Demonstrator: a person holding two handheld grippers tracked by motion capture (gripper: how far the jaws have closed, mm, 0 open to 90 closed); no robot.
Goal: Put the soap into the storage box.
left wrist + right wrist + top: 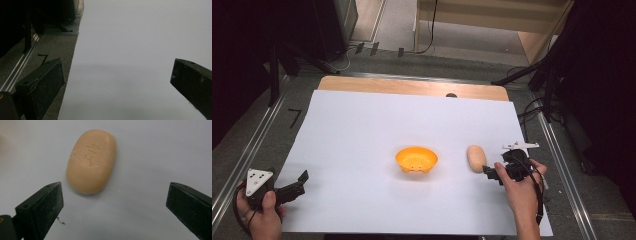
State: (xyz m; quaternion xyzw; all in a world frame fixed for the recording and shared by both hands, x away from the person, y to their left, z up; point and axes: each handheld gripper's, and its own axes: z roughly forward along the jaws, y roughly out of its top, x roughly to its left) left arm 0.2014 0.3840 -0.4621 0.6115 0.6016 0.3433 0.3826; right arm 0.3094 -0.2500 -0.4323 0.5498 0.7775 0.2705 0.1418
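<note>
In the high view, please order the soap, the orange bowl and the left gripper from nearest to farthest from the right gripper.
1. Soap: just left of the right gripper.
2. Orange bowl: middle of the sheet.
3. Left gripper: at the sheet's left edge.

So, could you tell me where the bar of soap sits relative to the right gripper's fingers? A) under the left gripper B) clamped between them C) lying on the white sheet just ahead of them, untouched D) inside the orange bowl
C: in the right gripper view the soap lies on the white sheet ahead of the open right gripper, clear of both fingers.
</note>
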